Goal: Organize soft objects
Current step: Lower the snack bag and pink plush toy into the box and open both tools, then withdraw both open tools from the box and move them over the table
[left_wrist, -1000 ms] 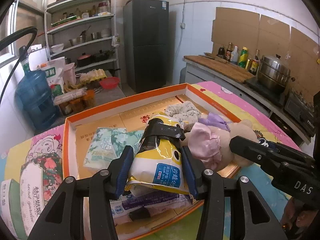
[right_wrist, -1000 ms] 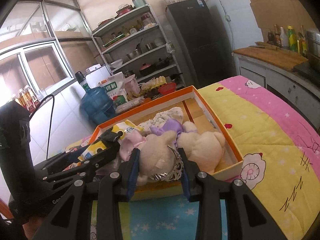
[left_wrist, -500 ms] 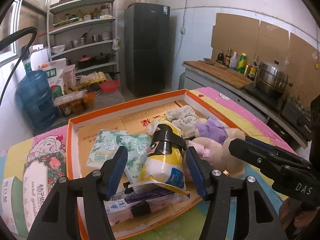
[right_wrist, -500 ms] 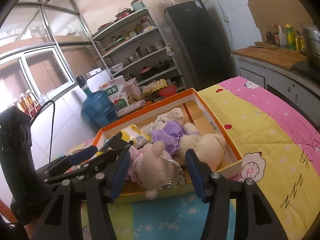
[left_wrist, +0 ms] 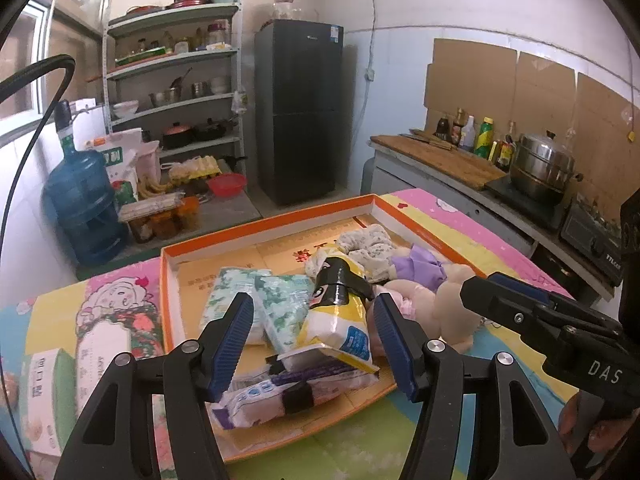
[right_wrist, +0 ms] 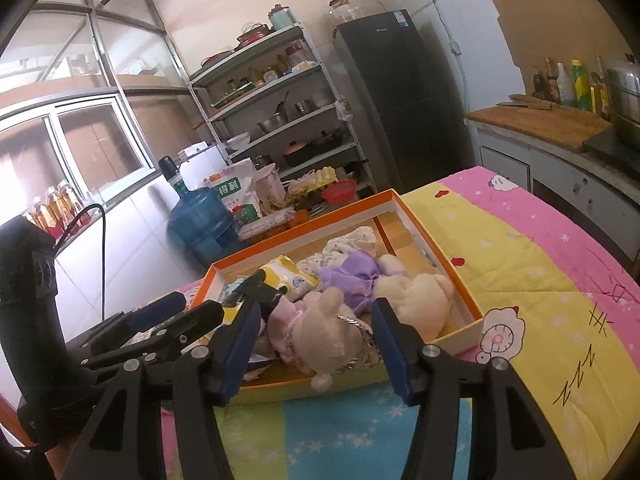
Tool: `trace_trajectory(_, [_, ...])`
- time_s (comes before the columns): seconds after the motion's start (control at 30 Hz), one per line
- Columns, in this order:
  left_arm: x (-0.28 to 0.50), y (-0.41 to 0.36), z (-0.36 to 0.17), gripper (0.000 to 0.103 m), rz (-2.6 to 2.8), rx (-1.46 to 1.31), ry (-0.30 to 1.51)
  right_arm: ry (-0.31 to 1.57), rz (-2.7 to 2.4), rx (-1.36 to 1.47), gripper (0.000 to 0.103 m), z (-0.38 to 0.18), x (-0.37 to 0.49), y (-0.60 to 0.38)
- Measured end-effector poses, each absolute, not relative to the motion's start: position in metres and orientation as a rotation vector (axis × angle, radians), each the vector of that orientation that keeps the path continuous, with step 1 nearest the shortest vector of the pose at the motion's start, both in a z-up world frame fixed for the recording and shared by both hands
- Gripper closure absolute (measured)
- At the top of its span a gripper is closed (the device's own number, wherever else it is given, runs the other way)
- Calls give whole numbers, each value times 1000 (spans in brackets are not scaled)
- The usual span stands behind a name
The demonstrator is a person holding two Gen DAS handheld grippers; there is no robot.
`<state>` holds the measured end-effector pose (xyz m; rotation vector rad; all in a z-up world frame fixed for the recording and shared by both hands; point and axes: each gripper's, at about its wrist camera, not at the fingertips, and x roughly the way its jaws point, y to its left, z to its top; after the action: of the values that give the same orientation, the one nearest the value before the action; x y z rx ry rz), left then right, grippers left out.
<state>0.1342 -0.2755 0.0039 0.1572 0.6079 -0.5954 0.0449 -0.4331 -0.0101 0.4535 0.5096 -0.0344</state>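
An orange-rimmed cardboard box point(left_wrist: 256, 229) lies on the bed and holds soft things. A yellow and white tissue pack point(left_wrist: 336, 316) lies in it on other packs, between two green-patterned packs point(left_wrist: 256, 304) and a plush bear in pink point(left_wrist: 448, 308). My left gripper point(left_wrist: 316, 344) is open and empty, just in front of the yellow pack. My right gripper point(right_wrist: 316, 346) is open around the pink-dressed bear point(right_wrist: 320, 332), which rests on the box's near rim point(right_wrist: 280, 390). A second bear in purple point(right_wrist: 404, 292) lies behind it.
A colourful cartoon bedsheet point(right_wrist: 520, 280) covers the surface. A tissue box point(left_wrist: 44, 392) lies at the left on the sheet. A blue water jug point(left_wrist: 84, 204), shelves point(left_wrist: 176, 92), a black fridge point(left_wrist: 300, 112) and a kitchen counter point(left_wrist: 460, 160) stand beyond.
My left gripper has opened and let go of the yellow pack, then drawn back. My right gripper has opened and let go of the bear, which now lies in the box.
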Motion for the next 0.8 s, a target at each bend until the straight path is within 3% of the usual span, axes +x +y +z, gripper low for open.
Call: trace_trajectory(0.8, [102, -197, 30, 38, -527, 91, 568, 486, 31, 351, 46, 23, 34, -369])
